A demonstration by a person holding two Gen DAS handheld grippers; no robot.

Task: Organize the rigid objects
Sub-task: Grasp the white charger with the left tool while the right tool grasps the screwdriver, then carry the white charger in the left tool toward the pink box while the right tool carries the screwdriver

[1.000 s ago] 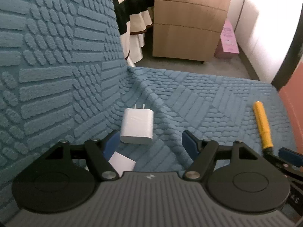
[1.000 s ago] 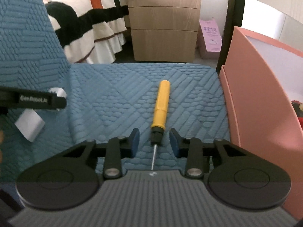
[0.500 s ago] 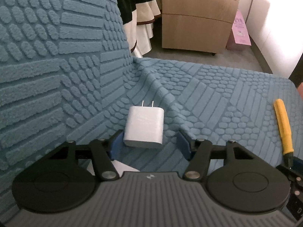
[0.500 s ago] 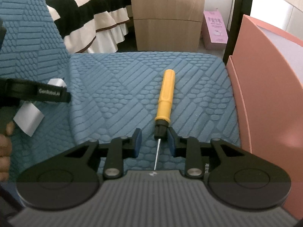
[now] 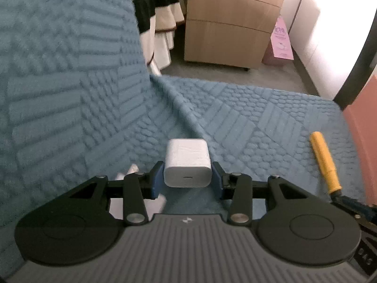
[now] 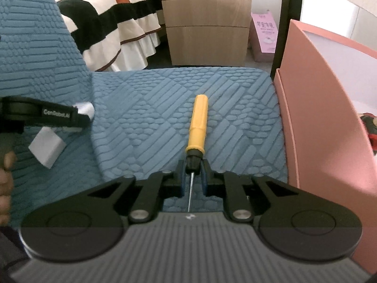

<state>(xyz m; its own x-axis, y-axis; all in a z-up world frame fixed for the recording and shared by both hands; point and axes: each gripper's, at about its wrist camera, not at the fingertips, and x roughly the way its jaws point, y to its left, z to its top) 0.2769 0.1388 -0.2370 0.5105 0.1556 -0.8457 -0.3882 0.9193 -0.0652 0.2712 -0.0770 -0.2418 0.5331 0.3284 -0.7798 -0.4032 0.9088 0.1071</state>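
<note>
My left gripper (image 5: 187,176) is shut on a white charger cube (image 5: 187,165), its port end facing the camera, lifted off the blue textured sofa seat (image 5: 259,122). My right gripper (image 6: 192,178) is shut on the black collar of a yellow-handled screwdriver (image 6: 198,127), which lies on the seat with its metal shaft pointing back at the camera. The screwdriver also shows in the left wrist view (image 5: 325,162). The left gripper (image 6: 47,115) appears at the left of the right wrist view, the charger cube's tip (image 6: 84,109) beyond it.
A second white block (image 6: 47,148) lies on the seat under the left gripper. A pink open box (image 6: 329,108) stands at the seat's right edge. The sofa backrest (image 5: 59,70) rises at left. A wooden drawer cabinet (image 6: 207,23) and a striped bedspread (image 6: 113,23) stand beyond.
My left gripper closed on the charger cube and raised it off the seat. My right gripper moved forward and closed on the screwdriver's collar.
</note>
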